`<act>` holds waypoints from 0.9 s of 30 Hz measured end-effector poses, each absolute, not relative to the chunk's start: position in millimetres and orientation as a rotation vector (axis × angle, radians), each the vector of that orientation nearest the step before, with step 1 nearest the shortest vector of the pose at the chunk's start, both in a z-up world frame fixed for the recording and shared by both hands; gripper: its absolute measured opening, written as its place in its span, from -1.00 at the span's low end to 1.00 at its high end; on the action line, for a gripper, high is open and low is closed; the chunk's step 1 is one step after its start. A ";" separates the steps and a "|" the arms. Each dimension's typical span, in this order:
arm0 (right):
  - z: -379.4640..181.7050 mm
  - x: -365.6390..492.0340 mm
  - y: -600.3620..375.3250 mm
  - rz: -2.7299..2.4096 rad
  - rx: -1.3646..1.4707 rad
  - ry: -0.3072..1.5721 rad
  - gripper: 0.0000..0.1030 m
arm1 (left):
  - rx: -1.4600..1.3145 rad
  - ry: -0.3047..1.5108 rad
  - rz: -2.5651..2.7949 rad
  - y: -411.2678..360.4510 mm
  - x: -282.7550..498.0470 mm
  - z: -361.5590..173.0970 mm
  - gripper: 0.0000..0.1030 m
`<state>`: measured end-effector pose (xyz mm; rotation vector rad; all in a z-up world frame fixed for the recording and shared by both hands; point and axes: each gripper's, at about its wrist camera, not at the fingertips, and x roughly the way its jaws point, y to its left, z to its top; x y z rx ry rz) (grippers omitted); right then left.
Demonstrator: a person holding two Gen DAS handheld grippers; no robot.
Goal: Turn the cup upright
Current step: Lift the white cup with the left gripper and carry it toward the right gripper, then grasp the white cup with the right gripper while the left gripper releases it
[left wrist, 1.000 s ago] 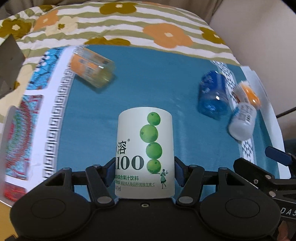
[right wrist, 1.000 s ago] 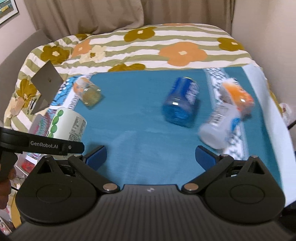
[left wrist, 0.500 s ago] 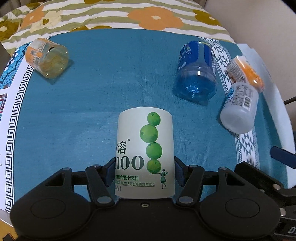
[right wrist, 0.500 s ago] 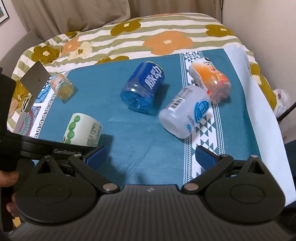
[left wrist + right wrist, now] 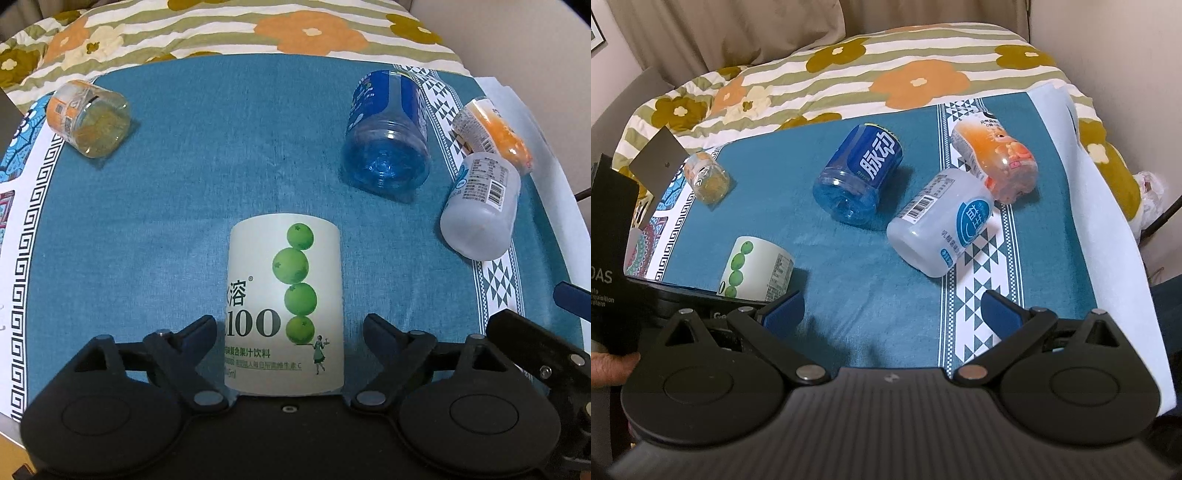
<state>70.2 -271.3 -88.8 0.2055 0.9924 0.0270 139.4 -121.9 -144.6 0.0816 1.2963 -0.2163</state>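
Observation:
A white cup with green fruit print [image 5: 284, 302] stands between my left gripper's fingers on the teal cloth [image 5: 207, 177]; it also shows in the right wrist view [image 5: 757, 271]. My left gripper [image 5: 288, 332] is open, with gaps on both sides of the cup. A blue cup [image 5: 858, 179], a frosted white cup [image 5: 942, 229], an orange cup [image 5: 995, 162] and a small yellow-orange cup [image 5: 707, 177] lie on their sides. My right gripper [image 5: 892, 308] is open and empty above the cloth's near edge.
The cloth covers a table with a floral striped blanket [image 5: 886, 62] behind it. A white sheet edge [image 5: 1108, 206] runs along the right. The left gripper's black body [image 5: 613, 258] sits at the right wrist view's left edge.
My left gripper's fingers have opened away from the green-print cup. The right gripper has moved closer to the lying cups.

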 end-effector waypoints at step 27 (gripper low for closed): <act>-30.2 97.1 -242.2 0.129 0.257 1.066 1.00 | 0.089 1.095 -0.160 -14.3 97.2 -62.1 0.95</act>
